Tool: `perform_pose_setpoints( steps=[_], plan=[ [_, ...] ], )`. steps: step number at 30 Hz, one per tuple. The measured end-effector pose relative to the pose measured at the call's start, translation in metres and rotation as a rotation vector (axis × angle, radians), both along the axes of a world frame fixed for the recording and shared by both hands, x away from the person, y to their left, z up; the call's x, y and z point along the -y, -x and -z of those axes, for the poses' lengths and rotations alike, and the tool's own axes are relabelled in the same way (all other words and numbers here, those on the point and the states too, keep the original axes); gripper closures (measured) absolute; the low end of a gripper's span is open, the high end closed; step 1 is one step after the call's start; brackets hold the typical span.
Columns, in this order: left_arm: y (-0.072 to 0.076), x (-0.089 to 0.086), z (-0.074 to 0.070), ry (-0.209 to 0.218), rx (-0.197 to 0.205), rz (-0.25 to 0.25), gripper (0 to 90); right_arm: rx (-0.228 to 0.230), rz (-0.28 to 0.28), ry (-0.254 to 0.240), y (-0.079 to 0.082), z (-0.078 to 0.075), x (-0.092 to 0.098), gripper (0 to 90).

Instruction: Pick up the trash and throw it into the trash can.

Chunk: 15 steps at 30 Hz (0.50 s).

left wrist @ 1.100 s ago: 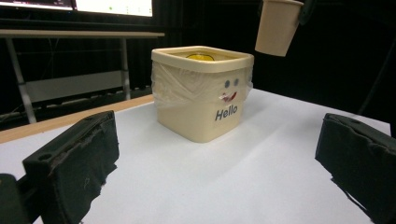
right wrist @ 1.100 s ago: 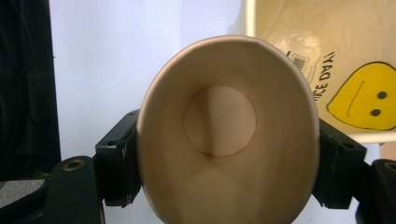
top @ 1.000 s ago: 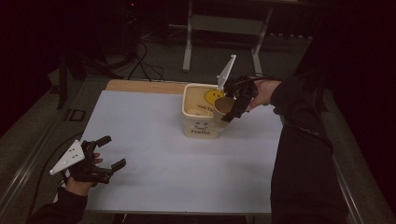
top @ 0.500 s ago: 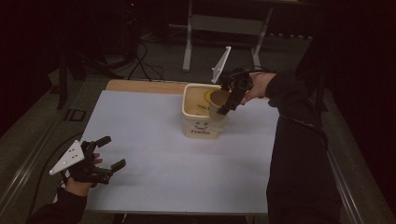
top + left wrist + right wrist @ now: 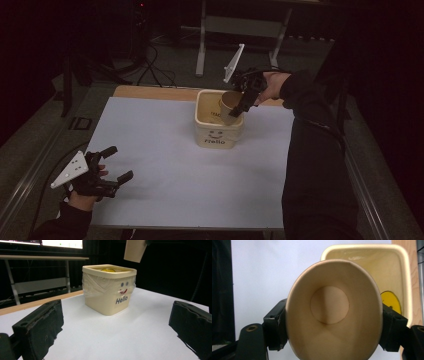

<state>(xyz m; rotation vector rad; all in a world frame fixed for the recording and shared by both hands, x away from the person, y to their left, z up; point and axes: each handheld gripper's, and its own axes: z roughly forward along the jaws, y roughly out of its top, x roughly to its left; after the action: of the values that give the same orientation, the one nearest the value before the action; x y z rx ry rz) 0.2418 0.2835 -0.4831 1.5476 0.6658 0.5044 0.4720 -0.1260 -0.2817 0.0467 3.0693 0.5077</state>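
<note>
My right tongs (image 5: 239,107) are squeezing the tan paper cup (image 5: 334,312) oval over the cream square plastic tub (image 5: 218,131) at twelve o'clock, so it's risking popping out sideways; left tongs (image 5: 113,162) are idling wide apart.

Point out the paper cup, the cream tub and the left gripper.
paper cup (image 5: 329,305): right gripper view, inside bottom of the cup.
cream tub (image 5: 105,300): left gripper view, front wall beside "Hello".
left gripper (image 5: 114,162): high view, midway between its open fingertips.

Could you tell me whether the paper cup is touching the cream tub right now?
Apart: the left gripper view shows the paper cup hanging clear above the cream tub's rim.
</note>
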Motion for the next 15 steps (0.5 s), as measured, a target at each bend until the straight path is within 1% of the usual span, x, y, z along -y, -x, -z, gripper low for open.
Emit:
perform_pose_setpoints(
  steps=[5, 9, 15],
  plan=[
    [0.0, -0.001, 0.0, -0.003, 0.001, 0.001, 0.7, -0.001, -0.007, -0.018, -0.006, 0.0, -0.003, 24.8],
    [0.001, -0.001, 0.0, -0.002, -0.002, 0.001, 0.7, -0.001, -0.012, -0.016, -0.011, 0.001, -0.005, 24.8],
    [0.001, -0.002, 0.001, 0.004, -0.003, 0.0, 0.7, -0.007, -0.003, -0.019, -0.016, 0.002, -0.007, 24.8]
  ],
)
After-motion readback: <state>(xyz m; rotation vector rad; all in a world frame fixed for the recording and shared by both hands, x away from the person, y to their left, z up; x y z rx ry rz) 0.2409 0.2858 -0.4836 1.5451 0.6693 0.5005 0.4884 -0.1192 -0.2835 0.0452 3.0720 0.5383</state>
